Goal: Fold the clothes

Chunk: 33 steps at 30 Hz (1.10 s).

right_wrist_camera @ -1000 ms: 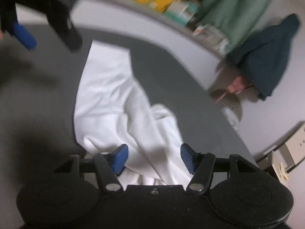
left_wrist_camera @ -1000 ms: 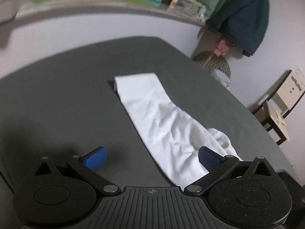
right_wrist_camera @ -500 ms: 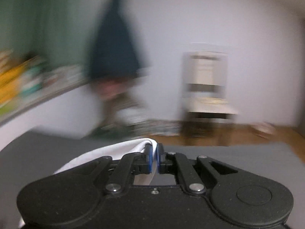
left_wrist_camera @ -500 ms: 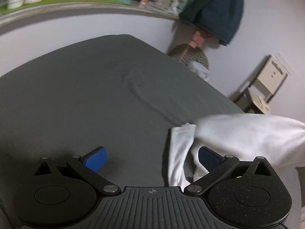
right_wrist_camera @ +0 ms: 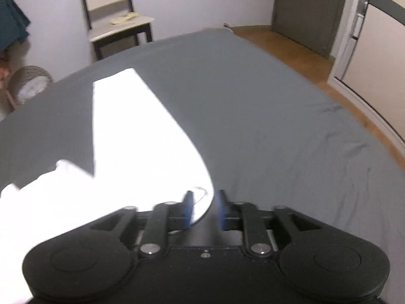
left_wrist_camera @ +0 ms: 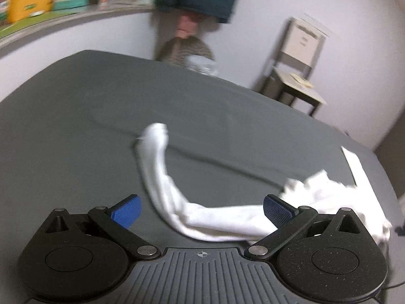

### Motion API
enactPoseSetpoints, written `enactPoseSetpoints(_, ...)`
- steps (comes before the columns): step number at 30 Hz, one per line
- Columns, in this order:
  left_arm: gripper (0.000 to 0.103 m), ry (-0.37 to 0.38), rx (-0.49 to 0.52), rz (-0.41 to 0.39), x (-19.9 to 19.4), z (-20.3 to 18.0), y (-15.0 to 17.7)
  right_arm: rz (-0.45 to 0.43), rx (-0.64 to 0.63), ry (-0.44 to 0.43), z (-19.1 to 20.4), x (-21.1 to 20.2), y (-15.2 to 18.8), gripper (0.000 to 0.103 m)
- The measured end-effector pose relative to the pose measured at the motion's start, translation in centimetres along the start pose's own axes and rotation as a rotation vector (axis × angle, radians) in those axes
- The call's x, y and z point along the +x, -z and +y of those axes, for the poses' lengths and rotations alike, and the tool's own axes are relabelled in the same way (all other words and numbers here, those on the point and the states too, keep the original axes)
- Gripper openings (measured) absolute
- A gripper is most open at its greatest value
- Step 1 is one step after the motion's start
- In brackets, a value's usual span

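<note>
Currently we list one white garment (left_wrist_camera: 164, 177) on a grey bed (left_wrist_camera: 76, 116), unfolded: in the left view a narrow strip of it, blurred by motion, runs from a bunched tip across the sheet toward the left gripper (left_wrist_camera: 201, 210) and joins a crumpled mass at the right; in the right view the same garment (right_wrist_camera: 131, 126) shows as a broad, overexposed panel lying from the right gripper (right_wrist_camera: 205, 207) away toward the far edge of the bed. Left jaws: spread wide, nothing between them, though the strip passes just in front of and partly behind the right-hand finger. Right jaws: a narrow gap between the blue pads, with a curved hem of cloth lying in it; we cannot tell whether the pads bear on that hem or have let it go. Also noted: chair (right_wrist_camera: 119, 22), basket (right_wrist_camera: 27, 81) and door (right_wrist_camera: 303, 12) beyond the bed. We judge the piece is being laid out or turned for a fold, with much of it rumpled. To do this well, we keep the hem taut and low, draw the panel flat without dragging the sheet, and bring our free left gripper to the loose strip so both ends are controlled before any crease is set.
</note>
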<state>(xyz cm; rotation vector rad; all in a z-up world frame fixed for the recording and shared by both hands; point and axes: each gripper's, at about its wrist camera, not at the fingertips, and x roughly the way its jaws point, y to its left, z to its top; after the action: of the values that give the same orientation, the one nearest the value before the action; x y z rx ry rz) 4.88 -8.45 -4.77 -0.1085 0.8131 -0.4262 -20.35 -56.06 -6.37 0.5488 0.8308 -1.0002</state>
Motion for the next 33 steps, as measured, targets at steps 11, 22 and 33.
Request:
enactPoseSetpoints(11,0.103,-0.004,0.069,0.061,4.1,-3.0,-0.2,-0.185,-0.721,-0.553,20.8,-12.5,7.3,0.067)
enactPoseSetpoints(22,0.103,-0.027,-0.084,0.045,1.3,1.2,-0.9,-0.056,-1.071,-0.597,31.8,-10.2,19.7,0.011)
enactPoseSetpoints(33,0.103,0.124,-0.070,0.084,-0.1,-0.1,-0.1,0.113,-1.022,-0.890,23.1,-17.4,25.4,0.011)
